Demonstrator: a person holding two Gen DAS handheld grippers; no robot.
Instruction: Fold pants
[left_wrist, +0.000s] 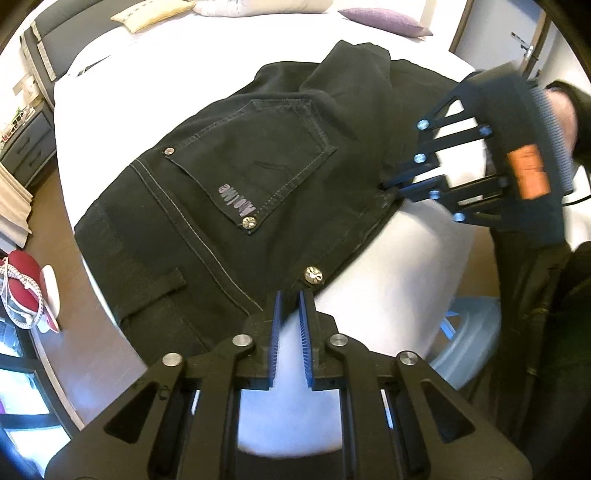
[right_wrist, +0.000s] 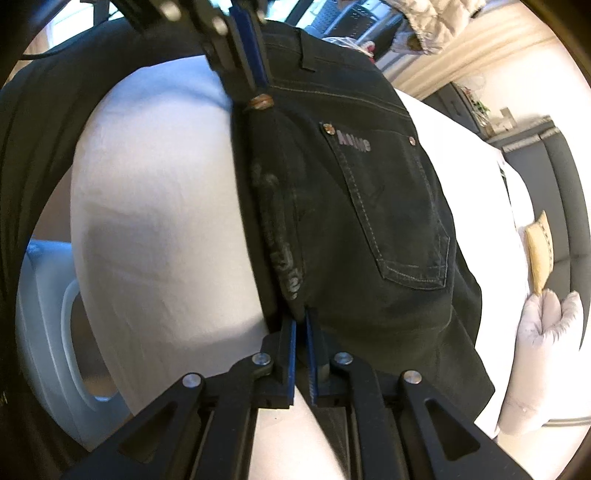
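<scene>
Black jeans (left_wrist: 236, 177) lie flat on the white bed (left_wrist: 388, 295), back pocket with a pale logo facing up. My left gripper (left_wrist: 291, 295) pinches the waistband edge with its blue pads, right beside a metal button (left_wrist: 314, 275); the pads sit close together with fabric only at their tips. In the right wrist view the left gripper (right_wrist: 258, 86) bites the waistband at the same button (right_wrist: 260, 101). My right gripper (right_wrist: 301, 317) is shut on the jeans' (right_wrist: 369, 229) near edge, further down that same side. It also shows from the left wrist view, right gripper (left_wrist: 389, 186), held by a hand (left_wrist: 561, 110).
A yellow cushion (left_wrist: 142, 16), a purple cushion (left_wrist: 384, 20) and a white pillow (right_wrist: 543, 354) lie at the head of the bed. A grey nightstand (left_wrist: 26, 144) stands left. A pale blue plastic tub (left_wrist: 469, 332) sits on the floor by the person's dark clothing (left_wrist: 546, 332).
</scene>
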